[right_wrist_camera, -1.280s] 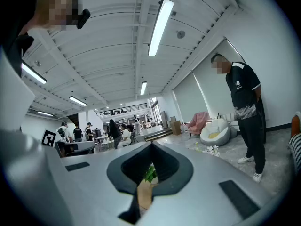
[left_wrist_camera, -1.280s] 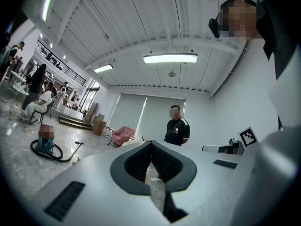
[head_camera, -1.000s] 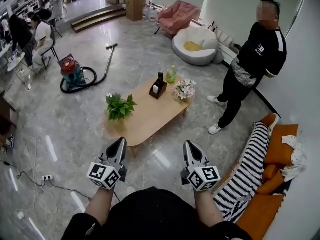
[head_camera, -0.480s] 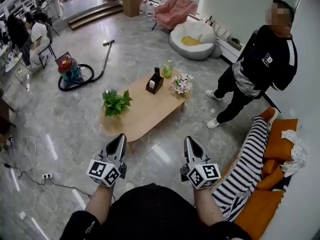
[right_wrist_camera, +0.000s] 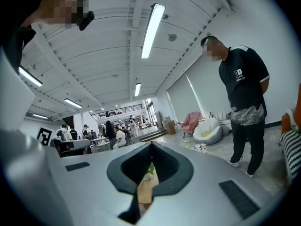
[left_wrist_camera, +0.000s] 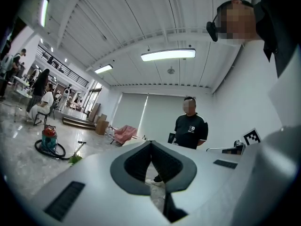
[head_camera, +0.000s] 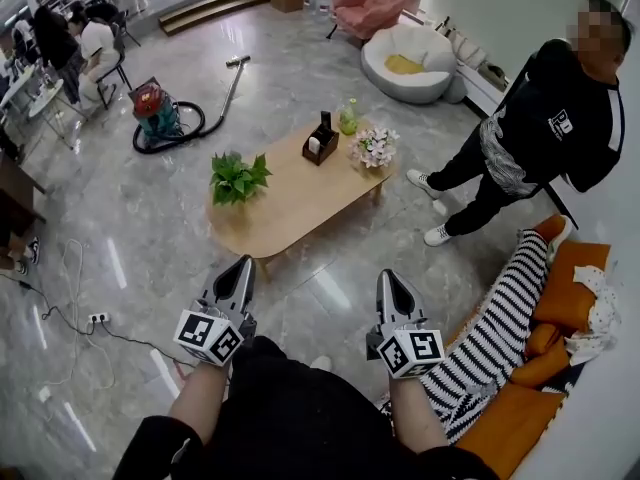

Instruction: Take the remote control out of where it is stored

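Note:
A low wooden coffee table (head_camera: 290, 208) stands on the floor ahead of me. On its far end sits a small dark holder (head_camera: 318, 151) with a slim dark remote control (head_camera: 325, 124) standing upright in it, beside a white item. My left gripper (head_camera: 240, 266) and right gripper (head_camera: 389, 278) point level toward the table, well short of it, both shut and empty. In the left gripper view the left gripper (left_wrist_camera: 150, 143) has its jaws together. The right gripper (right_wrist_camera: 151, 146) is the same, with the table top (right_wrist_camera: 145, 192) showing through the slit below the tips.
A potted plant (head_camera: 238, 178), a green bottle (head_camera: 347, 119) and a flower bunch (head_camera: 375, 148) share the table. A person in black (head_camera: 545, 133) stands at right. A sofa with orange cushions and a striped blanket (head_camera: 495, 338) is at right; a vacuum cleaner (head_camera: 155, 113) and a floor cable (head_camera: 70, 313) are at left.
Both grippers have moved forward toward the table, still shut. The table and the standing person sit slightly farther right in the head view.

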The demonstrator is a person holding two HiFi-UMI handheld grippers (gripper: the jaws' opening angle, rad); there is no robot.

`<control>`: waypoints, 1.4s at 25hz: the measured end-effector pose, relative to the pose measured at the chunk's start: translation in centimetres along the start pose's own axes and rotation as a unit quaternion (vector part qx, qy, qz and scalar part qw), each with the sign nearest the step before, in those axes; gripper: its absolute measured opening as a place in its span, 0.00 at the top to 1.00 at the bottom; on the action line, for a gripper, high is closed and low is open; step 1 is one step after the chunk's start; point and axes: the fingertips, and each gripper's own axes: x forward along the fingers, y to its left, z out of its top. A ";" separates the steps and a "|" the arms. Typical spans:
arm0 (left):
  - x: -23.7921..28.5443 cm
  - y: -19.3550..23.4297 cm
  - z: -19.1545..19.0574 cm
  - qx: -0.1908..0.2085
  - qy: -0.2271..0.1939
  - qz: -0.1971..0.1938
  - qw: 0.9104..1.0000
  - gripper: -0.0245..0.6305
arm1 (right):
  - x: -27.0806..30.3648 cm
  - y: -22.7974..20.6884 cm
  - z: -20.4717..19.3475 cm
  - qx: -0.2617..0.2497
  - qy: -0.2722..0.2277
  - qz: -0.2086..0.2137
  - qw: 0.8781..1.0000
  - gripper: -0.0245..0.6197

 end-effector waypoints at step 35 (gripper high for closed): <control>20.6 23.3 2.9 -0.010 0.011 -0.072 0.997 0.95 | 30.8 1.3 0.5 -0.039 0.020 -0.029 0.999 0.95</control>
